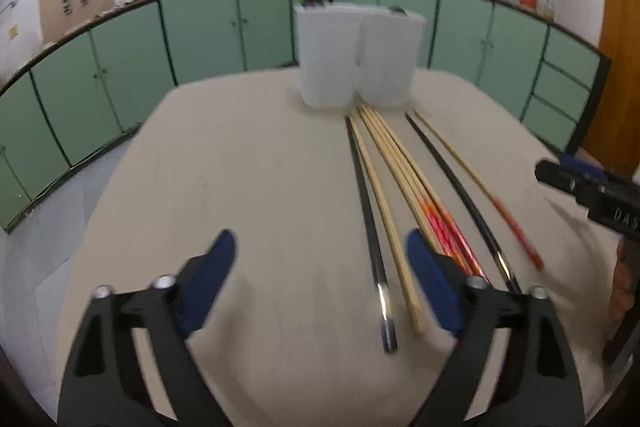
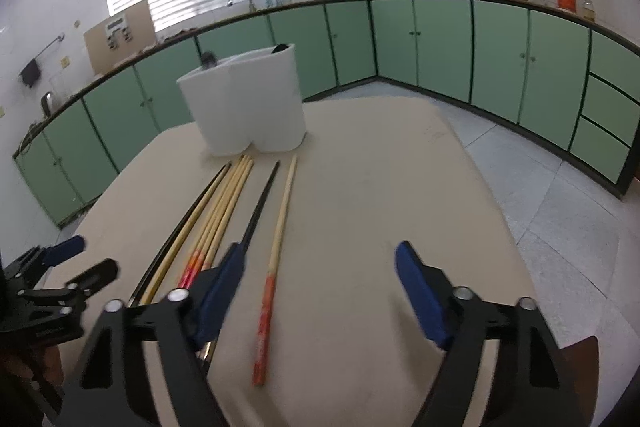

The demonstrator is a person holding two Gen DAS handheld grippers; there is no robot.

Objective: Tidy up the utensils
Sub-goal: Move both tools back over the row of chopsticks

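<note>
At the centre of both views, on the beige table (image 1: 240,167), we see a white two-lobed utensil holder (image 1: 356,55) with dark utensil tips poking above its rim. Green cabinets (image 2: 440,39) curve behind. Chopsticks (image 1: 384,163) fan toward us from its base: black ones, pale bamboo ones, some red-ended. Our left gripper (image 1: 320,279) and right gripper (image 2: 320,291) both hang spread apart, holding nothing, above the near ends.
</note>
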